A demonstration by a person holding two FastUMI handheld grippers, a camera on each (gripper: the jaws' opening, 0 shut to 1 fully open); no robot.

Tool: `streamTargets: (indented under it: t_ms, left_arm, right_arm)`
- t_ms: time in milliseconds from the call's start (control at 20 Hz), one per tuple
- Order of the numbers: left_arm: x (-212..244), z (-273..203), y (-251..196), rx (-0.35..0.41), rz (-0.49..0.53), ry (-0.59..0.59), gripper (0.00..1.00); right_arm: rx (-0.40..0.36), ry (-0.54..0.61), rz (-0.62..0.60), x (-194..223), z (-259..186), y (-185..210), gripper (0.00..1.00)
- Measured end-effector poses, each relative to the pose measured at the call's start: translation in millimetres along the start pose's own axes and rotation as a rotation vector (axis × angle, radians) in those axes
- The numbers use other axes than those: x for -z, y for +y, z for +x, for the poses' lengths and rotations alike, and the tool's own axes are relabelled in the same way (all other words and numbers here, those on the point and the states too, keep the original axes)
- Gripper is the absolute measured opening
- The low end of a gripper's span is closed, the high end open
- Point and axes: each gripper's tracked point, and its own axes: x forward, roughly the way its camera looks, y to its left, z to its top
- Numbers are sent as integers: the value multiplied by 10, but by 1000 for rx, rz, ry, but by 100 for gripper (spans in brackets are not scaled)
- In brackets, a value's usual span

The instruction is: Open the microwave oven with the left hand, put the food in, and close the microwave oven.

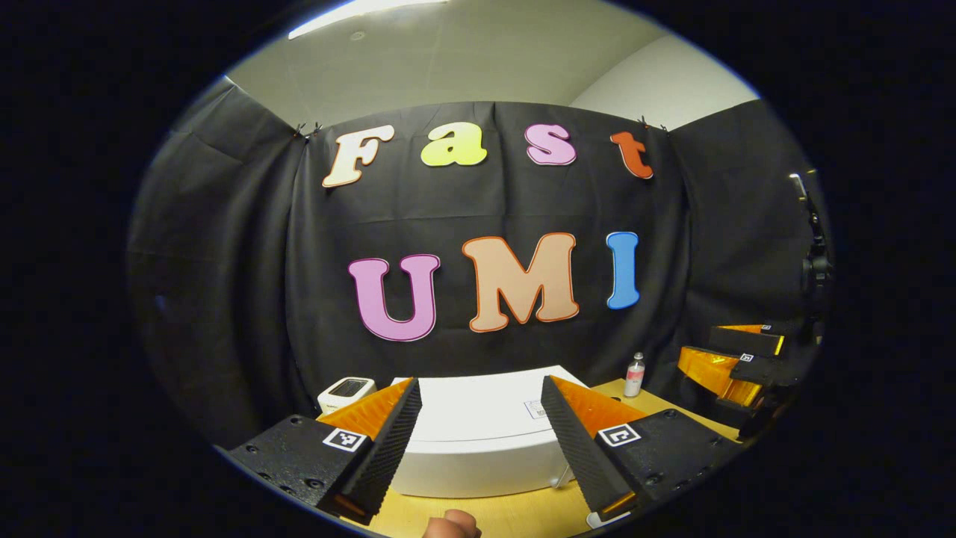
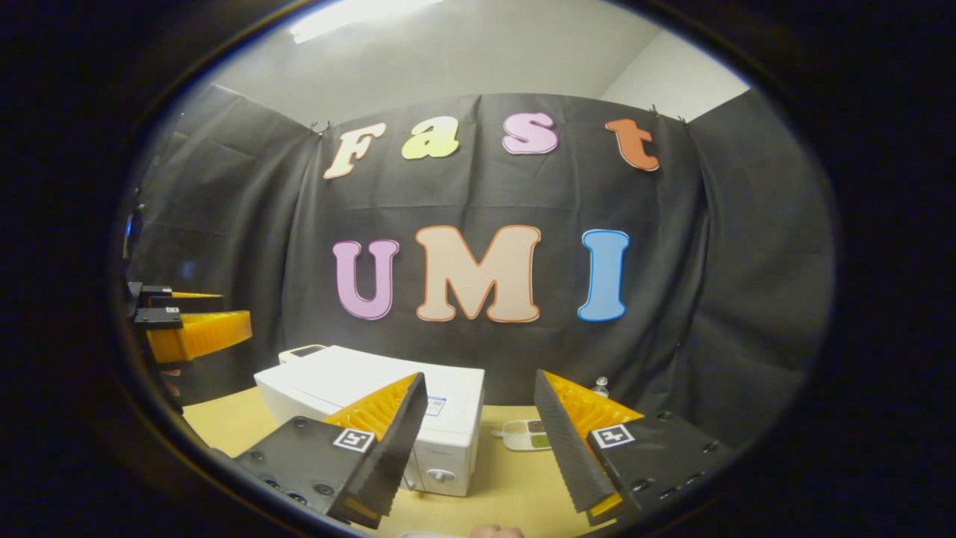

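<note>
The white microwave (image 1: 478, 437) stands on the wooden table, door shut, right in front of my left gripper (image 1: 480, 382), which hovers open and empty above its top. In the right gripper view the microwave (image 2: 351, 381) sits to the left, its front knob (image 2: 441, 474) facing me. A small white food tray (image 2: 526, 435) with grain and green portions lies on the table to the right of it. My right gripper (image 2: 479, 376) is open and holds nothing. Each gripper appears in the other's view: the right gripper (image 1: 736, 362) at the far right, the left gripper (image 2: 196, 329) at the far left.
A small white device (image 1: 346, 390) sits behind the microwave on the left. A small bottle (image 1: 634, 373) stands near the back wall on the right. The wooden table (image 2: 515, 478) has bare room in front of the microwave. A thumb (image 1: 452, 524) shows at the bottom edge.
</note>
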Motion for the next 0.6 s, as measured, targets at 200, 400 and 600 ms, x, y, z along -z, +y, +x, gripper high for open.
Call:
streamTargets:
  t_ms: [200,400,600]
  left_arm:
    - [87,-22,-9,2,-23,26,97]
    - [173,-52,-1,10,-64,59,97]
    - [157,-51,77,0,-47,60,97]
  right_arm:
    - [2,0,-5,19,-22,3,84]
    - [-12,3,8,39,1,100,89]
    - [-31,1,0,46,6,178,84]
